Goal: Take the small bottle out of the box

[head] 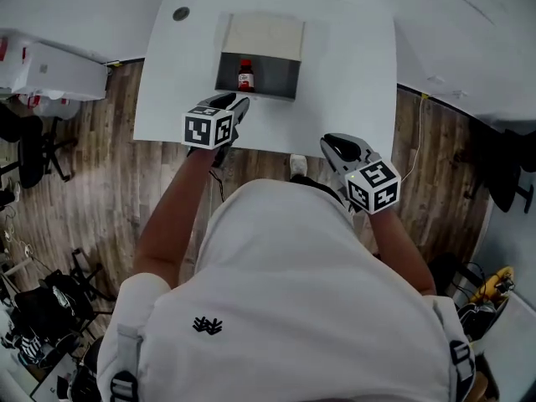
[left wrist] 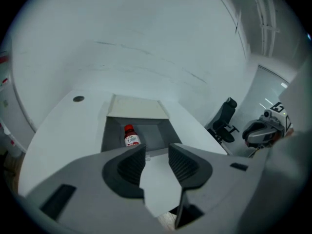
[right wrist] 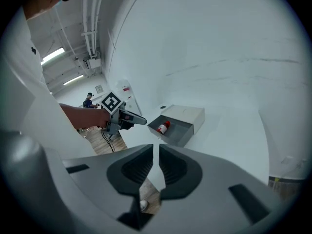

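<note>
A small bottle point(head: 245, 74) with a red cap and white label stands inside a grey box point(head: 285, 78) with a pale top, at the back of the white table point(head: 352, 74). My left gripper point(head: 239, 101) hovers just in front of the box opening, open, nothing between its jaws. In the left gripper view the bottle point(left wrist: 130, 136) shows just beyond the left gripper point(left wrist: 157, 152), inside the box point(left wrist: 136, 107). My right gripper point(head: 331, 143) hangs at the table's near edge, shut and empty. The right gripper view shows the right gripper point(right wrist: 156, 152), bottle point(right wrist: 164, 126) and box point(right wrist: 185, 115).
A round grommet point(head: 181, 12) sits in the table's far left corner. Wooden floor lies to both sides of the table. A white cabinet point(head: 50, 69) stands at the left, and an office chair point(left wrist: 224, 118) stands beyond the table's right side.
</note>
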Demonstrator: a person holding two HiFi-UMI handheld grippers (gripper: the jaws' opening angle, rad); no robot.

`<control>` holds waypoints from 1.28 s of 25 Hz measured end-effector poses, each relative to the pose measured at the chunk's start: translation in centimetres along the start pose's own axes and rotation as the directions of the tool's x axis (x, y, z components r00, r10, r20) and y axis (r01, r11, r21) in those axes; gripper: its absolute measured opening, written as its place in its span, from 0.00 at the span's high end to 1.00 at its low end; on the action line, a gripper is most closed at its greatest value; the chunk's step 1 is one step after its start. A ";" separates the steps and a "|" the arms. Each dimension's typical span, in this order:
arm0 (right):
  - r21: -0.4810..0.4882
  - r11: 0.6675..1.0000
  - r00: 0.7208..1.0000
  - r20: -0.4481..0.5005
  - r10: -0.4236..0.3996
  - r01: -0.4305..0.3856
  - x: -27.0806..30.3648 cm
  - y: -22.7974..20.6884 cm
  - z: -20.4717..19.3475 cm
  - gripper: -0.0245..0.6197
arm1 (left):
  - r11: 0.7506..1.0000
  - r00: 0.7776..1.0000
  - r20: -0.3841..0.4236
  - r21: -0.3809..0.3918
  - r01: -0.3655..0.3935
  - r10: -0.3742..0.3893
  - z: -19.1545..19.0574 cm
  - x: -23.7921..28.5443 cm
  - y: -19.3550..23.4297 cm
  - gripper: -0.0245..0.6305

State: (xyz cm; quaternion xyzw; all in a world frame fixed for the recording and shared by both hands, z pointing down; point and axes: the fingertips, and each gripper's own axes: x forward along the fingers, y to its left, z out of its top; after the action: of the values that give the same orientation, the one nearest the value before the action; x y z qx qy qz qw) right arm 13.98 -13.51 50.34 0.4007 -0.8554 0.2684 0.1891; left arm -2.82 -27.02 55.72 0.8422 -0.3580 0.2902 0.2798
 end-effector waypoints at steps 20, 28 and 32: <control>0.054 0.996 0.997 -0.040 0.071 -0.069 -0.1 -8.8 -0.7 0.90 | 0.963 0.902 -0.353 -0.013 -0.270 0.248 -1.5 8.2 8.3 0.59; 0.102 0.993 0.997 -0.040 0.063 -0.059 -0.5 -10.8 -1.4 0.90 | 0.952 0.811 -0.507 0.075 -0.296 0.292 -2.8 9.8 8.3 0.59; 0.117 0.991 0.997 -0.038 0.063 -0.058 -0.5 -11.2 -1.4 0.90 | 0.947 0.790 -0.527 0.105 -0.305 0.313 -3.0 10.4 8.3 0.60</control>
State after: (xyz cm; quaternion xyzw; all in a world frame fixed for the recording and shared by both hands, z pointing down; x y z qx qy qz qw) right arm 23.23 -18.35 54.62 0.3790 -0.8461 0.3314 0.1753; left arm -4.05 -34.47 67.08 0.6592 -0.3956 0.5586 0.3113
